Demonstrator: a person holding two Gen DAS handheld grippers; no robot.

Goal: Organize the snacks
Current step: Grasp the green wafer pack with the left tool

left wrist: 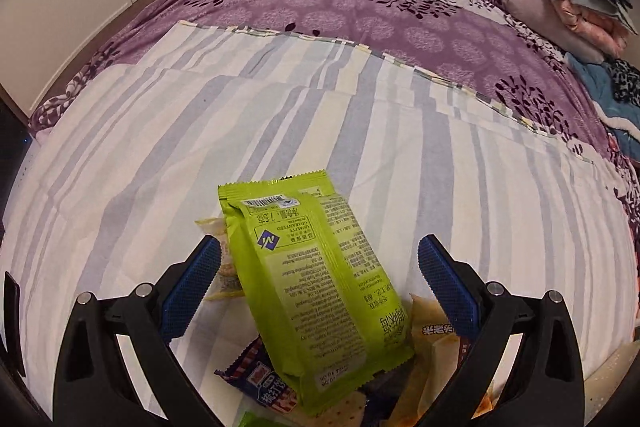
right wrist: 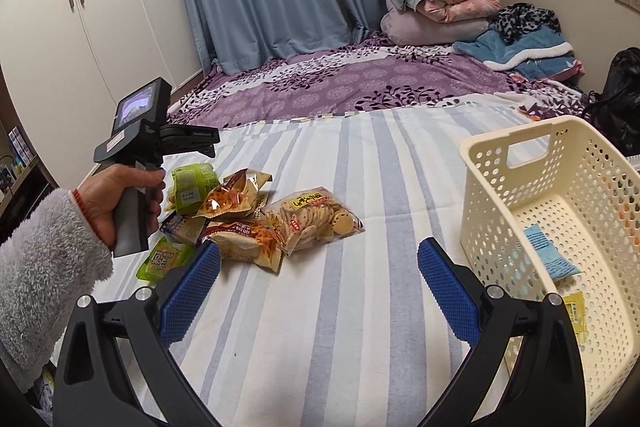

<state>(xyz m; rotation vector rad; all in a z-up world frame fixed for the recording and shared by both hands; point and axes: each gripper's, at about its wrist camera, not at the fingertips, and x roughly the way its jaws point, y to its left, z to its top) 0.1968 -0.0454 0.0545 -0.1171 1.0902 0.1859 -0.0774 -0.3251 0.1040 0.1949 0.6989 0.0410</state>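
Beside one basket (right wrist: 480, 163) holding two packets, both claws (right wrist: 319, 259) gape, gripping nothing.

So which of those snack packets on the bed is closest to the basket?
The clear bag of round crackers. It lies at the pile's edge on the side facing the cream basket; the green and orange packets sit further away, toward the left gripper.

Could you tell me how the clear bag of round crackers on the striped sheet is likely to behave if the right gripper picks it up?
The cracker bag looks puffy and glossy, so it may slip between the pads. The round crackers inside would probably crack under a hard squeeze. It seems light for its size.
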